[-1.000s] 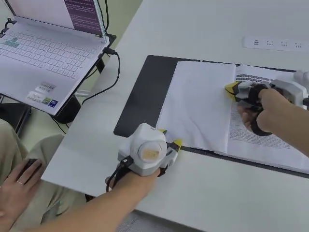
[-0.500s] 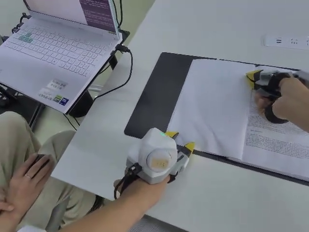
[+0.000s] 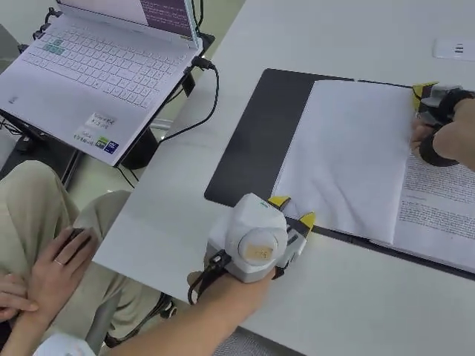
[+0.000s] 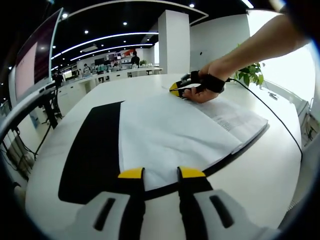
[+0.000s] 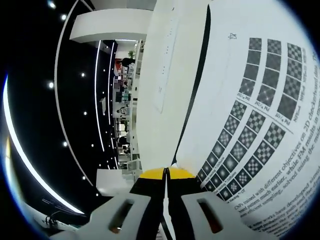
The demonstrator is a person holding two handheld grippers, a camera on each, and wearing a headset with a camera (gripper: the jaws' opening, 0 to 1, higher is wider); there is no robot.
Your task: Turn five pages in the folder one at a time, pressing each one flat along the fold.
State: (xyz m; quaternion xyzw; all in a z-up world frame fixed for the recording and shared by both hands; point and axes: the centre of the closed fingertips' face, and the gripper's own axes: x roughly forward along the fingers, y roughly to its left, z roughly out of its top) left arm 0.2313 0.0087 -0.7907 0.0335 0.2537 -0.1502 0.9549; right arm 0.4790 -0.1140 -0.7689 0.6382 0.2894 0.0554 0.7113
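Where the right gripper (image 3: 423, 90) sits: at the folder's far edge, tips down on the fold (image 3: 403, 163), touching the paper as far as I can judge.
Right jaws: yellow tips pressed together in the right gripper view (image 5: 166, 173), with nothing visible between them.
Left gripper (image 3: 293, 211): at the folder's near edge, by its left corner, tips just short of the blank page (image 3: 349, 156).
Left jaws: a little apart and empty in the left gripper view (image 4: 161, 173).
Fold: its long axis runs from the folder's far edge to its near edge, towards the person; in the right gripper view it is the dark line (image 5: 197, 85) leading away from the tips.
Pages: the blank page lies on the folder's left half; the printed page (image 3: 438, 200) lies on the right half.
Coming move: probably a press along the fold from far end to near end. The right gripper is the nearer one, already on the line; the left is a whole page across.
Folder (image 3: 260, 141): open flat on the white table (image 3: 356, 297), black cover bare on its left.
Beyond the folder: a laptop (image 3: 104, 81) well off its left side.
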